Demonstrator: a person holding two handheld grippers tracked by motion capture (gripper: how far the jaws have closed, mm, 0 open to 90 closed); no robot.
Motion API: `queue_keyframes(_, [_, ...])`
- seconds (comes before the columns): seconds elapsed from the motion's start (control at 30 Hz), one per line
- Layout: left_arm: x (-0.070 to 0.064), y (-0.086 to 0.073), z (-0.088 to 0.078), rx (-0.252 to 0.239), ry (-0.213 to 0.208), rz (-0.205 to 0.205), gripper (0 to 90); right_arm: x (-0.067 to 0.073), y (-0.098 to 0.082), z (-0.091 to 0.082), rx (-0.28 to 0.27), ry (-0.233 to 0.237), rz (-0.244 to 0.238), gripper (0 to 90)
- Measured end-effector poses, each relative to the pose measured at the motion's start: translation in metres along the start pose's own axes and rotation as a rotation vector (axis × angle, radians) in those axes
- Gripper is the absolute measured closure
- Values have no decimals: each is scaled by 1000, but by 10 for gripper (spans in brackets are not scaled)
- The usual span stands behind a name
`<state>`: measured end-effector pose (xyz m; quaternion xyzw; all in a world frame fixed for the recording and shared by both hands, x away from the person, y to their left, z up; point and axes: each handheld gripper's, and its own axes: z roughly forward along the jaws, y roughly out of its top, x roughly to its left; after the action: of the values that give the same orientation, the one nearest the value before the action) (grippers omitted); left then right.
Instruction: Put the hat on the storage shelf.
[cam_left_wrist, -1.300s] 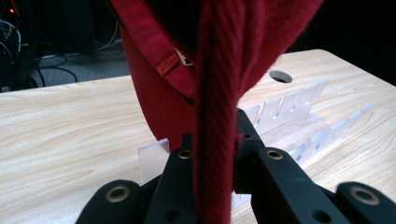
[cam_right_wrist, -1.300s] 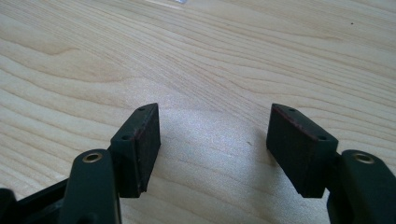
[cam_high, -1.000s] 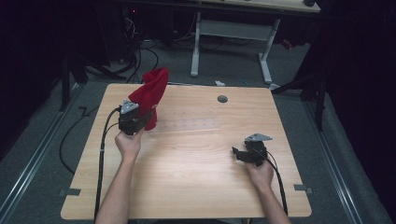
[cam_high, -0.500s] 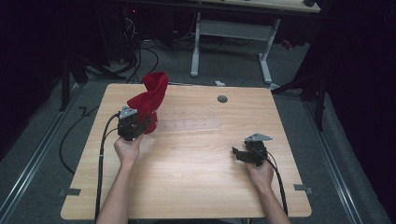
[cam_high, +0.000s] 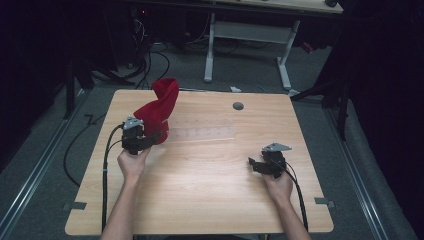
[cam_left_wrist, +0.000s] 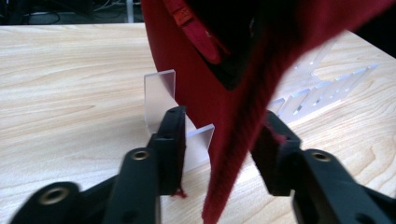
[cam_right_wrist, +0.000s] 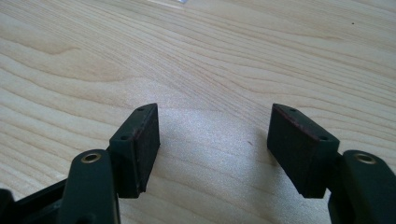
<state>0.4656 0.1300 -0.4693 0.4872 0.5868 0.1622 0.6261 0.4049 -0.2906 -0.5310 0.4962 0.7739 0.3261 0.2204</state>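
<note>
The red knit cap (cam_high: 159, 107) stood draped over a clear acrylic stand (cam_left_wrist: 161, 95) at the table's (cam_high: 210, 200) far left. The left gripper (cam_left_wrist: 219, 140), jaws spread, straddled its hanging edge; next probably a pinch. The right gripper (cam_right_wrist: 215, 144) rested spread, near right

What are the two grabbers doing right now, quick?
Left gripper: jaws open, with an edge of the red cloth hanging between them, not pinched.
Right gripper: open, holding nothing, over the bare table.
</note>
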Motion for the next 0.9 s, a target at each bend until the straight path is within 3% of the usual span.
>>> queue_keyframes(0.2, [-5, 3, -7, -18, -8, 18, 481, 0, 0, 0, 0, 0, 1, 346])
queue_keyframes(0.37, [-9, 2, -13, -22, 2, 75, 486, 0, 0, 0, 0, 0, 1, 346])
queue_keyframes(0.6, [-7, 5, -25, -54, -1, 50, 482, 0, 0, 0, 0, 0, 1, 346])
queue_keyframes(0.9, [-10, 6, -39, -50, -18, 66, 481, 0, 0, 0, 0, 0, 1, 346])
